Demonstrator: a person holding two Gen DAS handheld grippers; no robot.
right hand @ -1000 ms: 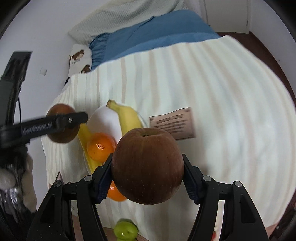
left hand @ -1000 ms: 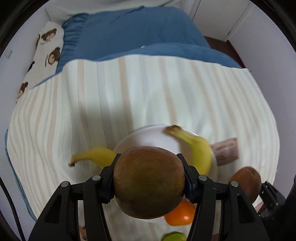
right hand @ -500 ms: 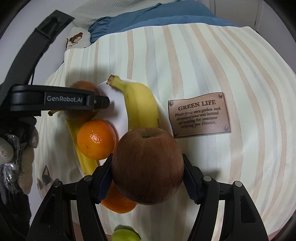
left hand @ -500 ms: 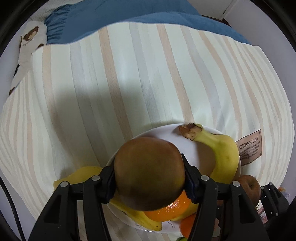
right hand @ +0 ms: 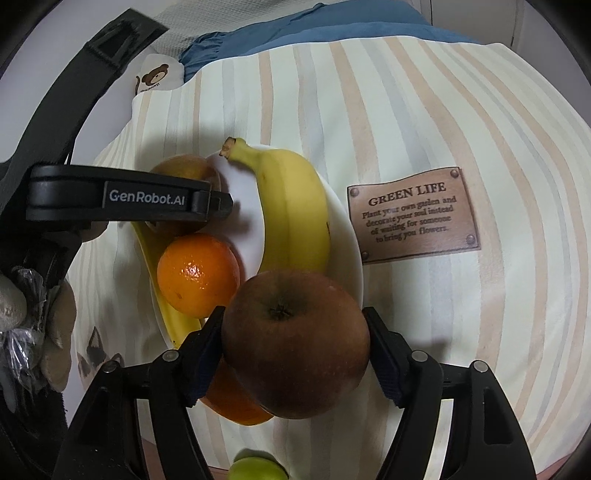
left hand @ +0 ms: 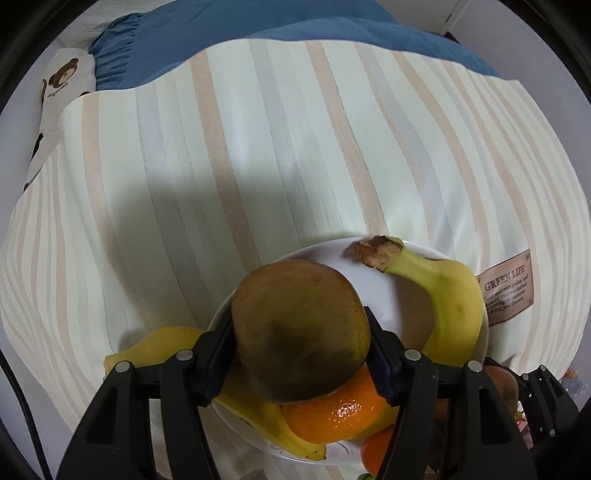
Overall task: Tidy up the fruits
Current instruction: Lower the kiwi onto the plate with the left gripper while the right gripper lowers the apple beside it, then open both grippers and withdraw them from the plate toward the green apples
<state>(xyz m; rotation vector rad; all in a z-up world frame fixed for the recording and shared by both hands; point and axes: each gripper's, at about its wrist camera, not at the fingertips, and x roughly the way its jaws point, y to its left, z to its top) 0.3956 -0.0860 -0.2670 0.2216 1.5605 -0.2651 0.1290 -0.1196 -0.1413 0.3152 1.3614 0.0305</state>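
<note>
A bed fills both views, covered by a striped cream blanket (left hand: 258,155) with a blue quilt (left hand: 258,26) across the top of the frame and a brown "GREEN LIFE" patch (right hand: 413,218) at right of centre. A white plate (right hand: 347,236) sits on the blanket in the lower middle, carrying a banana (right hand: 291,214) along its right side, a second banana (left hand: 266,417) along its left, and an orange (right hand: 197,275) between them. The left tongs (left hand: 301,354) are clamped on a brownish-green apple (left hand: 301,332) — held right over the plate's left part, just above the orange. The right tongs (right hand: 295,350) grip a dark red apple (right hand: 295,343), stem up, over the plate's near edge. A second orange (right hand: 236,398) shows beneath it, and a green fruit (right hand: 256,467) sits at the bottom edge.
</note>
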